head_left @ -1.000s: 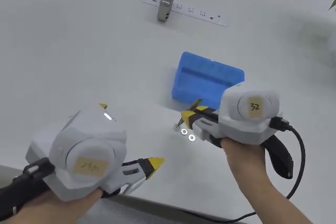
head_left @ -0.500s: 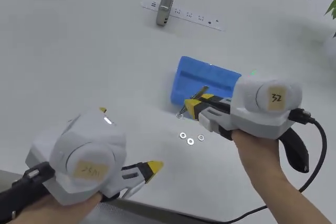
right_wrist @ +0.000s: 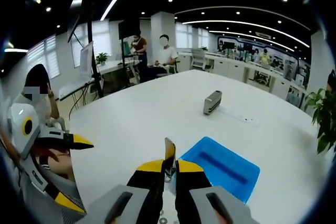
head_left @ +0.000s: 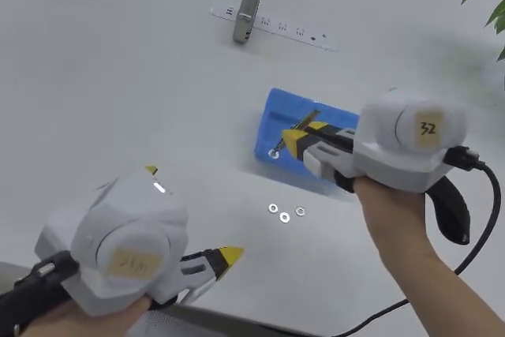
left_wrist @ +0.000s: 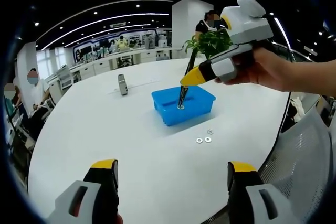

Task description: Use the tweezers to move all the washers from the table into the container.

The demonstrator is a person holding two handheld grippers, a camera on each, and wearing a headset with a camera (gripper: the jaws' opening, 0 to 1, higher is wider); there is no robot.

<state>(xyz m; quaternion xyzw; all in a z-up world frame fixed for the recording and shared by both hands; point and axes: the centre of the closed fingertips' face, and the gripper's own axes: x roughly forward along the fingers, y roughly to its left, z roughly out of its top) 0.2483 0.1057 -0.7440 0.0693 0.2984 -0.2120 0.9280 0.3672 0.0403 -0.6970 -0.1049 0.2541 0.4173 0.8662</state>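
Tweezers [head_left: 293, 133]: slim, metallic; pinched between the closed-up jaws of the right gripper [head_left: 289, 143], tips lowered into the container [head_left: 278, 116].
Washers [head_left: 285, 214]: three small silver rings, seen clustered on the table [head_left: 118, 76], just beside the container's near wall, below the right gripper.
Container: blue, shallow, rectangular.
Left gripper [left_wrist: 172, 166]: jaws spread wide, nothing held, well apart from the washers.

We hold the tweezers [head_left: 304, 124] in our right gripper [head_left: 297, 142], tips over the blue container [head_left: 278, 116]; three washers [head_left: 285, 216] lie just beside it.
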